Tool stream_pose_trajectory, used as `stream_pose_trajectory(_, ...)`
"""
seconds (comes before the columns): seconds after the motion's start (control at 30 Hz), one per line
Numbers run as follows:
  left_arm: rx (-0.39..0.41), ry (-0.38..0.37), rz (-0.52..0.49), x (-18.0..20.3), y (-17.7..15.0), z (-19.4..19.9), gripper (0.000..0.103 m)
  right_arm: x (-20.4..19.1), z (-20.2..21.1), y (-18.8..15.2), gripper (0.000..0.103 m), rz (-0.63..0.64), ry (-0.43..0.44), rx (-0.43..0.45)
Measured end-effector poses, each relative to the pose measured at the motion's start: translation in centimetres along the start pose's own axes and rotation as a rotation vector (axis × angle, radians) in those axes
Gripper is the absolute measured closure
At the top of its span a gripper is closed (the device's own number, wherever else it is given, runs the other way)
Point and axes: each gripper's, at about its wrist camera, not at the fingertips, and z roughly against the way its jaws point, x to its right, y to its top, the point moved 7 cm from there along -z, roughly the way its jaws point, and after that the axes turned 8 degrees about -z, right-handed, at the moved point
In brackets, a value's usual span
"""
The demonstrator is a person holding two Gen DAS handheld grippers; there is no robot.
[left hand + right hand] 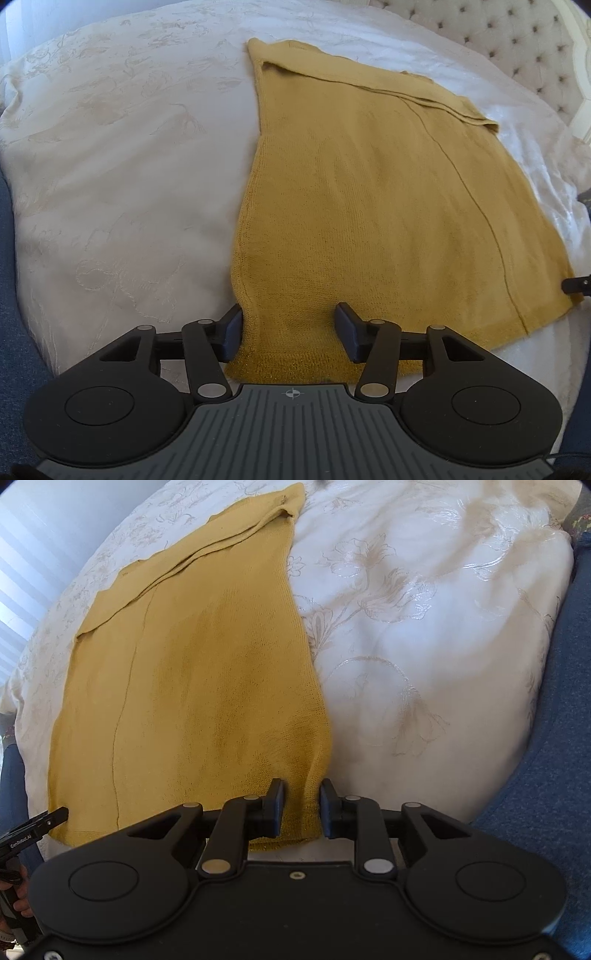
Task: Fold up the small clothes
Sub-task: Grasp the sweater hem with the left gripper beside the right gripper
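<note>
One cream embroidered bedspread [110, 184] carries a mustard knit garment [369, 203] laid flat, upper edge folded over. Left gripper [289, 334] stands part open astride the near-left hem corner, pads apart from the fabric. Right gripper [302, 808], jaws narrow, pinches the near-right hem corner.

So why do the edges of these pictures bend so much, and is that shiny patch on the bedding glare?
Both views come through fisheye lenses, so the bedspread bulges and corners go dark. In the right wrist view, light glints off the bedspread's satin flowers, and the striped wall at left is washed out. In the left wrist view, the yellow knit garment looks evenly lit and slightly soft.
</note>
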Motion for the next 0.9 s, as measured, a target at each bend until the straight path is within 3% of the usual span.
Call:
stream_pose_trajectory(0.13, 0.016, -0.001, -0.001, 0.0, -0.1, 0.2, 0.052, 0.3, -0.1, -0.1, 0.069, -0.017, 0.013, -0.008)
stream_pose_trajectory(0.3, 0.035, -0.028, 0.079, -1.0, -0.2, 1.0, 0.06, 0.9, 0.0, 0.0, 0.069, -0.044, 0.032, -0.008)
stream_pose_trajectory(0.37, 0.037, -0.026, 0.081, -1.1, -0.3, 1.1, 0.064, 0.9, 0.0, 0.0, 0.069, -0.044, 0.032, -0.008)
stream_pose_trajectory(0.43, 0.038, -0.026, 0.082, -1.1, -0.4, 1.2, 0.079, 0.9, 0.0, 0.0, 0.069, -0.039, 0.032, -0.006)
stream_pose_trajectory(0.53, 0.05, -0.038, 0.095, -1.2, -0.1, 1.5, 0.091, 0.9, 0.3, -0.1, 0.085, -0.033, 0.038, 0.013)
stream_pose_trajectory(0.63, 0.073, -0.063, 0.115, -1.3, 0.1, 2.0, 0.097, 0.8, 1.2, 0.0, 0.089, -0.036, 0.053, 0.057)
stream_pose_trajectory(0.9, 0.158, -0.103, 0.171, -2.0, 2.0, 4.1, 0.098, -0.1, 3.9, 1.0, 0.091, -0.068, 0.188, 0.175)
